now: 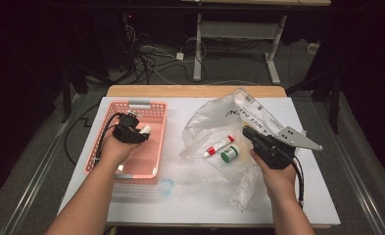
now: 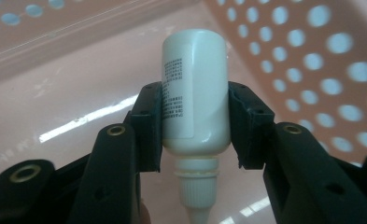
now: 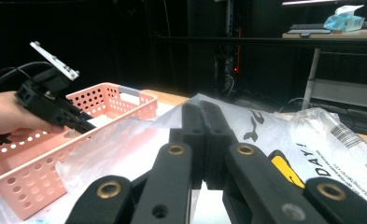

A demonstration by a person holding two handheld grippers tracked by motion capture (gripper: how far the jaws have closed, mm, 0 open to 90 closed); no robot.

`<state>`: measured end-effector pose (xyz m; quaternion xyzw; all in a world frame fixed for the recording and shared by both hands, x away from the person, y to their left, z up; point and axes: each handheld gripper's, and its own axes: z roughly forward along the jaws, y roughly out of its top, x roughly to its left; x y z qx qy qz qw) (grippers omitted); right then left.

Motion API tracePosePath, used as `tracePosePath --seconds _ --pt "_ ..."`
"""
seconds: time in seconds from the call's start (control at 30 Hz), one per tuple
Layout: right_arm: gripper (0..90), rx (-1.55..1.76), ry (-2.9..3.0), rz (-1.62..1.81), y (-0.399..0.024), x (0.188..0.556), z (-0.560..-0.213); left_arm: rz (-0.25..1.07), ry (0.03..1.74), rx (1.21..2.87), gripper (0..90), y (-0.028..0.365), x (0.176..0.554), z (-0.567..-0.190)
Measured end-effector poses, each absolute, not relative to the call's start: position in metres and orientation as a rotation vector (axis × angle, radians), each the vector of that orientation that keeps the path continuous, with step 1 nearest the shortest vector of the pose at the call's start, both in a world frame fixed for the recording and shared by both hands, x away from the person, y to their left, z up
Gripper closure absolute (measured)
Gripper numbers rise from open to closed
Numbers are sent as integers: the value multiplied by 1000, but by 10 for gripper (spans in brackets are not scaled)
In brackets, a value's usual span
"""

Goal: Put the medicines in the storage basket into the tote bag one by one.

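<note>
holding a small white bottle [image 2: 194,93] between its pads, the left gripper [image 1: 133,131] hangs over the pink basket [image 1: 156,110], jaws partly closed on the bottle's smooth round body with the ribbed cap pointing back toward the hand. the grip sits on a curved wall, so the bottle could twist or slide out if the hand tilts, and it could then bounce off the basket floor or land outside the rim. the right gripper [image 1: 255,135] is fully closed, pinching the clear plastic bag [image 1: 204,120] on the white table [image 1: 180,196]; a tug there could roll the red-capped tube [image 1: 218,146] and the green-lidded jar [image 1: 229,154] out of the bag.
</note>
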<state>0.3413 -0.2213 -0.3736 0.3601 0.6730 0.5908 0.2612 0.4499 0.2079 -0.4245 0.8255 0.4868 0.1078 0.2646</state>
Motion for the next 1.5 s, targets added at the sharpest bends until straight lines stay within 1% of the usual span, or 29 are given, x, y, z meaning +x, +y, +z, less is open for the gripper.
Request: tracePosePath --seconds 0.3,0.53,0.77,1.0,1.13,1.5 --pt "900 973 1815 1603 -222 340 -372 335 1215 2197 582 205 418 -408" --pt "900 972 1815 1603 -222 340 -372 362 1179 2166 581 209 394 -400" --pt "900 975 1820 1600 -221 340 -373 368 1111 2147 581 207 366 -397" --pt "900 994 1823 1600 -220 339 -373 370 1059 2088 582 205 344 -393" --pt "900 983 1821 1602 -219 341 -374 366 1009 2084 582 197 332 -389" --pt "900 976 1824 1599 -220 340 -374 256 864 2117 581 153 310 -396"
